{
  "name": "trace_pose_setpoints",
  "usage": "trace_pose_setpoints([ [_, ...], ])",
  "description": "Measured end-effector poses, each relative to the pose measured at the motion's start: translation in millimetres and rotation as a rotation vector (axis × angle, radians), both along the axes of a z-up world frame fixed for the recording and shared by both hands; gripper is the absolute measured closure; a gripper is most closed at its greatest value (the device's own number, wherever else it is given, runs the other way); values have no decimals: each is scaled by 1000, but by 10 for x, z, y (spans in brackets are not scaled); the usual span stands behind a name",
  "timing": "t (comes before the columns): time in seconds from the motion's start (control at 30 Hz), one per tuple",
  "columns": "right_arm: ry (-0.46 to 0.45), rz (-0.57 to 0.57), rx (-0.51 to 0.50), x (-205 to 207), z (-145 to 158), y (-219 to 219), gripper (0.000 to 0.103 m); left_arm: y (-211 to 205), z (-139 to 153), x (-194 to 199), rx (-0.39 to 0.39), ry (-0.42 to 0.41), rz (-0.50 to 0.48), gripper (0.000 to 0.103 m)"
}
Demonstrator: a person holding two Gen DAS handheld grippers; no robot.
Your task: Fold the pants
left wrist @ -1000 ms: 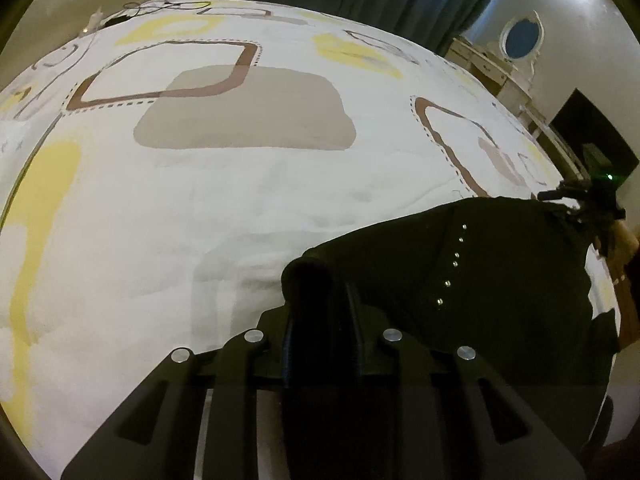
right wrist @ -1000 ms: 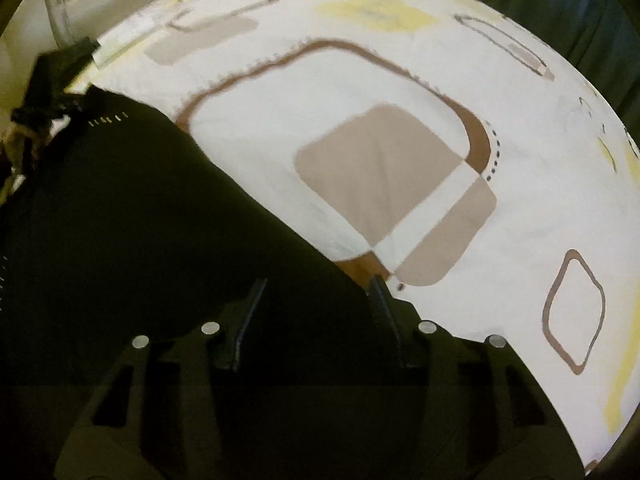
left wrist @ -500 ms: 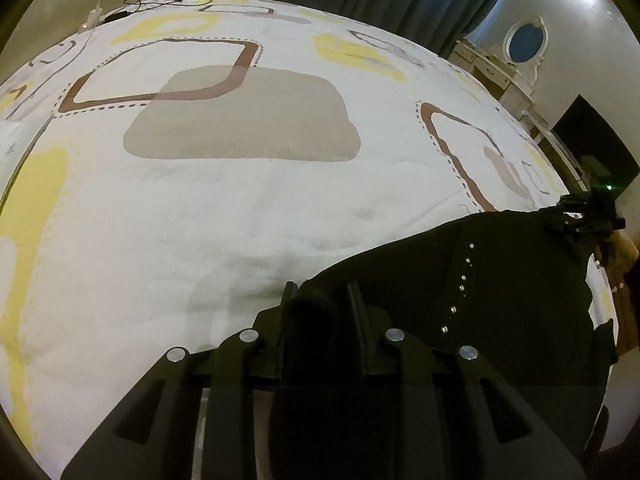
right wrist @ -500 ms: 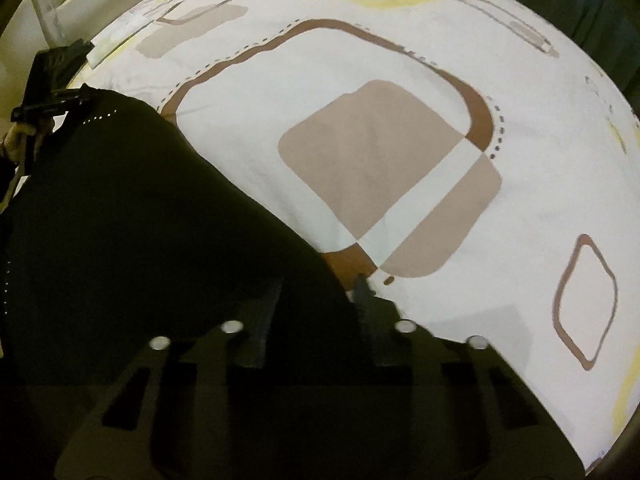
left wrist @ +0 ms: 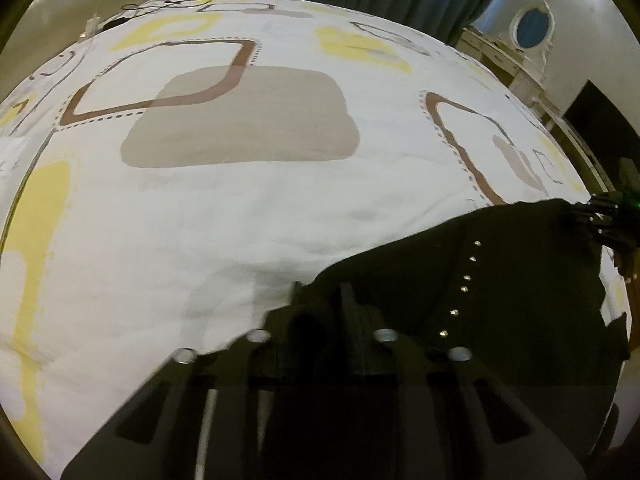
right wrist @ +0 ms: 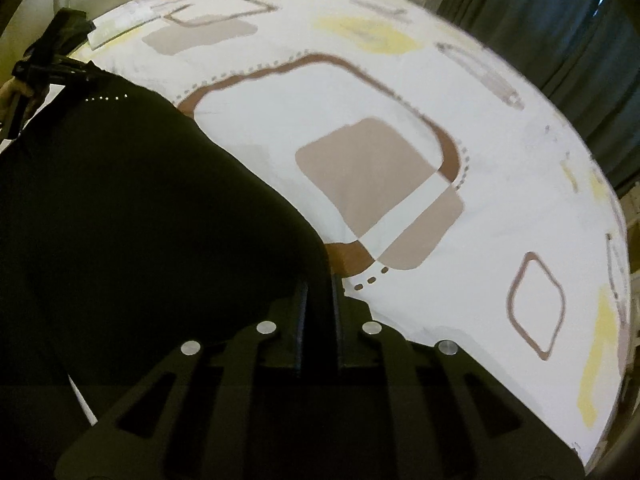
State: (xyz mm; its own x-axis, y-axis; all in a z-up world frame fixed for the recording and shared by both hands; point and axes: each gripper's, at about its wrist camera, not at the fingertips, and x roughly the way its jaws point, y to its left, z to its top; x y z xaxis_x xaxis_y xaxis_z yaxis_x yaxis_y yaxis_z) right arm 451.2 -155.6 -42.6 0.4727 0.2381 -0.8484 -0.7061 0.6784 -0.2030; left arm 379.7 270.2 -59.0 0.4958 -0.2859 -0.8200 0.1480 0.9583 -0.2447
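On the patterned bedspread [left wrist: 240,216], black pants [left wrist: 500,280] stretched left to right. Left gripper [left wrist: 320,300] clamped on the near-left corner, right gripper [right wrist: 318,288] just closed on the near-right (edge taut between).

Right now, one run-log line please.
step: fold pants | left gripper: shut on black pants | right gripper: jaws just closed on pants | surface: bed cover

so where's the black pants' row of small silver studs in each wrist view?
Left wrist: row of small silver studs lower right, running diagonally on the black pants.
Right wrist: short stud row upper left, near the pants' top edge.
Shared landmark: white patterned bedspread under the pants.
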Motion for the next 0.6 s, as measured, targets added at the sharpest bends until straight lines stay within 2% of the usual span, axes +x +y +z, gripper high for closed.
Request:
trace_pose_setpoints([
  [0.13, -70, -18, 30, -222, 130, -23, 93, -5, 55, -33, -17, -23, 6, 94],
  [0.23, -116, -20, 41, -409, 217, -17, 93, 56, 124, -96, -88, -46, 9, 94],
  [0.27, -134, -18, 44, -500, 248, -18, 93, 78, 177, -131, -114, -64, 5, 94],
  [0.5, -226, -23, 114, -1139, 494, -111, 93, 70, 537, -446, -169, -150, -52, 94],
  [0.6, -259, -35, 147, -1485, 578, -210, 93, 90, 680, -655, -222, -186, -70, 94],
])
